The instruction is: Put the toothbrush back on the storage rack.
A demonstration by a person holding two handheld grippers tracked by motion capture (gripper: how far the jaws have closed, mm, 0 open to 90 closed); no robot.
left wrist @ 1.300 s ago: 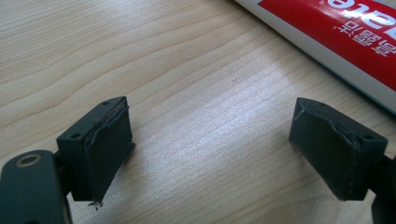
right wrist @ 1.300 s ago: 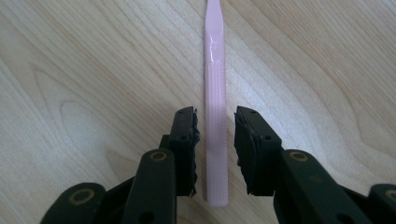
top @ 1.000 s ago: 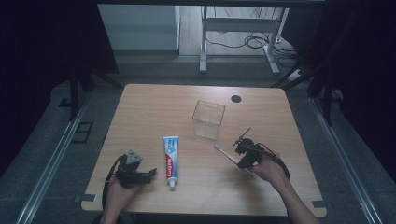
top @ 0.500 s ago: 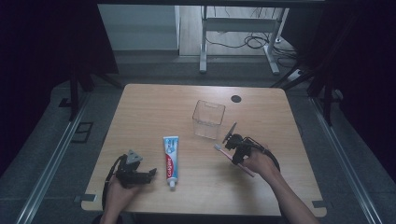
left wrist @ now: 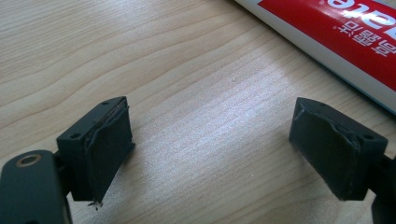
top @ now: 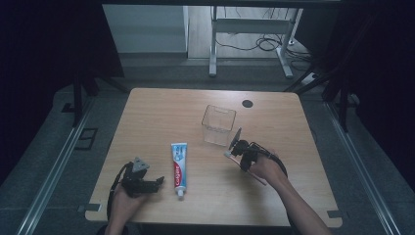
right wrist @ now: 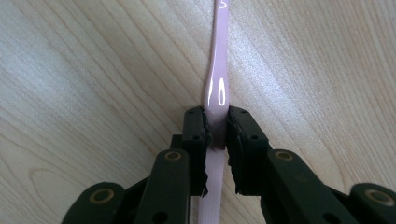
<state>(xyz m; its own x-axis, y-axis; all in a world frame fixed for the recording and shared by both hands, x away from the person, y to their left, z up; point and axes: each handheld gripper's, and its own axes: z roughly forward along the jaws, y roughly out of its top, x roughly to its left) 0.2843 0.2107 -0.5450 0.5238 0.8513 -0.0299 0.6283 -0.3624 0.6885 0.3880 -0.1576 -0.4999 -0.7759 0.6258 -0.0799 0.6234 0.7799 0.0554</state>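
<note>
A pink toothbrush (right wrist: 217,88) lies low over the wooden table, and my right gripper (right wrist: 216,126) is shut on its handle. In the high view the right gripper (top: 243,155) is right of centre, just in front of a clear plastic container (top: 218,125); the toothbrush (top: 257,179) sticks out behind the hand. A red, white and blue toothpaste tube (top: 178,164) lies front centre. To its left, my left gripper (top: 156,182) rests open on the table. In the left gripper view its jaws (left wrist: 210,149) are wide apart over bare wood, with the tube (left wrist: 341,32) at the upper right.
A small black round mark (top: 247,103) sits near the table's far edge. The table (top: 156,117) is pale wood, with dark floor and metal rails on both sides. A desk frame and cables stand beyond the far edge.
My right gripper has shifted left, closer to the clear container, with the toothbrush between its jaws. The left gripper and the toothpaste tube have stayed put.
</note>
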